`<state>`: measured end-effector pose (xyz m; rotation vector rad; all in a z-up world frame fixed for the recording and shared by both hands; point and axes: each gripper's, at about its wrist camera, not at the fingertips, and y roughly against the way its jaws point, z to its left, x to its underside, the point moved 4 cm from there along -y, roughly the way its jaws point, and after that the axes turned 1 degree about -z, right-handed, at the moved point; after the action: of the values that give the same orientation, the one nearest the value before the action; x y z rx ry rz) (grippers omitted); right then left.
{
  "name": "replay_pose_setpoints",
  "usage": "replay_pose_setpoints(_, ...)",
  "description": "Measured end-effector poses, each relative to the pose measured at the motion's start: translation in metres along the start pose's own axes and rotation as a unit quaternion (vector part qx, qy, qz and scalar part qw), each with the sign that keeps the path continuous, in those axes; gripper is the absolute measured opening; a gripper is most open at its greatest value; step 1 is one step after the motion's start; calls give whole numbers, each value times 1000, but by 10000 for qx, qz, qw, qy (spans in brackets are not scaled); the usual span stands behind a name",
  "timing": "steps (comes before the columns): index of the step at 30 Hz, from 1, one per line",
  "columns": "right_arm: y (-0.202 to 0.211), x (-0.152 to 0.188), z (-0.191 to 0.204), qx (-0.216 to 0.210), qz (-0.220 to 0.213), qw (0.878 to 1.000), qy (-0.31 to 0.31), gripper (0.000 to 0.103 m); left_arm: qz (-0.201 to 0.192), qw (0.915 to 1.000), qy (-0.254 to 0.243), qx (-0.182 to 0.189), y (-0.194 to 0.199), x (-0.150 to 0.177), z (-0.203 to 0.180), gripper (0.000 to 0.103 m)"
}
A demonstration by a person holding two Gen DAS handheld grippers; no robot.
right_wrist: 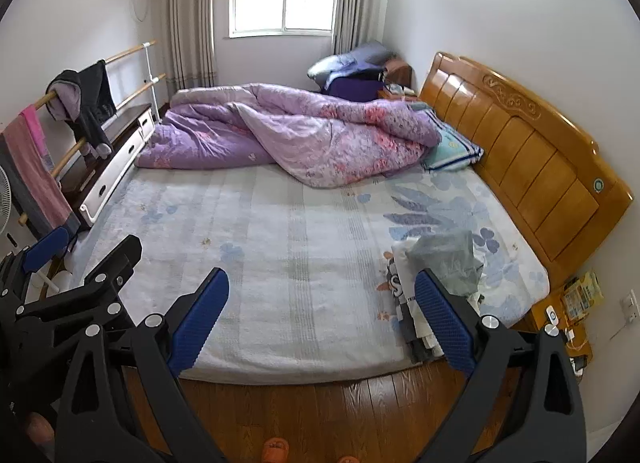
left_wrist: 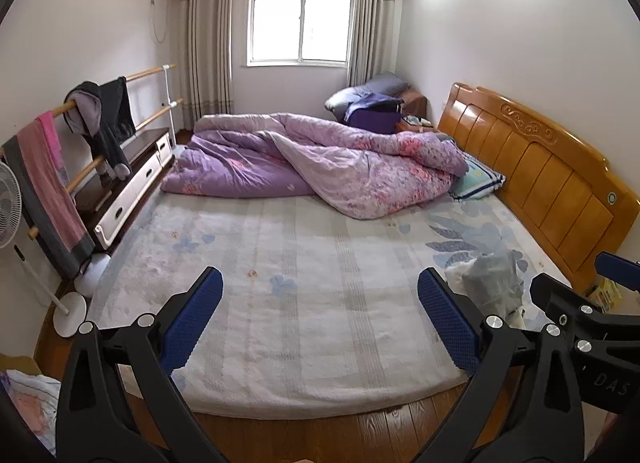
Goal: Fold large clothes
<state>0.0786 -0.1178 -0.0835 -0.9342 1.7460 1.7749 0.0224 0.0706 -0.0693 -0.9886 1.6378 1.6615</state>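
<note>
A small stack of folded clothes point(right_wrist: 416, 315) lies at the bed's near right corner, with a crumpled grey plastic bag point(right_wrist: 448, 259) on top; the bag also shows in the left wrist view point(left_wrist: 494, 283). My left gripper point(left_wrist: 320, 315) is open and empty, held above the bed's near edge. My right gripper point(right_wrist: 322, 315) is open and empty, its right finger point(right_wrist: 444, 327) in front of the stack. Each gripper shows at the side of the other's view.
The bed point(left_wrist: 300, 303) has a pale flowered cover. A purple quilt point(left_wrist: 320, 159) is bunched at its far side, by a pillow point(left_wrist: 478, 179) and wooden headboard point(left_wrist: 540, 171). A rail with hung clothes point(left_wrist: 104, 119), a fan point(left_wrist: 8, 203) and a low cabinet point(left_wrist: 136, 183) stand left. Wooden floor lies below.
</note>
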Motion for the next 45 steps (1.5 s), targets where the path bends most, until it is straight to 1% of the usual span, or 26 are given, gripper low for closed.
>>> replay_pose_setpoints(2,6,-1,1,5,-85,10000,33,91,-92,10000,-15,-28,8,-2,0,98)
replay_pose_setpoints(5,11,-2,-2,-44,-88,9999,43,91,-215,9997,-82,-23,15,-7,-1,98)
replay_pose_setpoints(8,15,-3,-6,-93,-146,9998,13,91,-265,9996,-92,19,22,-10,-3,98)
replay_pose_setpoints(19,22,0,-15,-60,-205,9997,-114,91,-301,9994,-175,80,32,-14,-15,98)
replay_pose_setpoints(25,23,0,-16,-74,-203,9997,-123,91,-366,9991,-191,63,36,-15,-15,98)
replay_pose_setpoints(33,28,1,-14,-54,-230,9997,-111,91,-316,9993,-152,94,38,-16,-14,98)
replay_pose_setpoints(45,33,1,-13,-69,-231,9996,-120,91,-360,9992,-176,21,40,-16,-15,98)
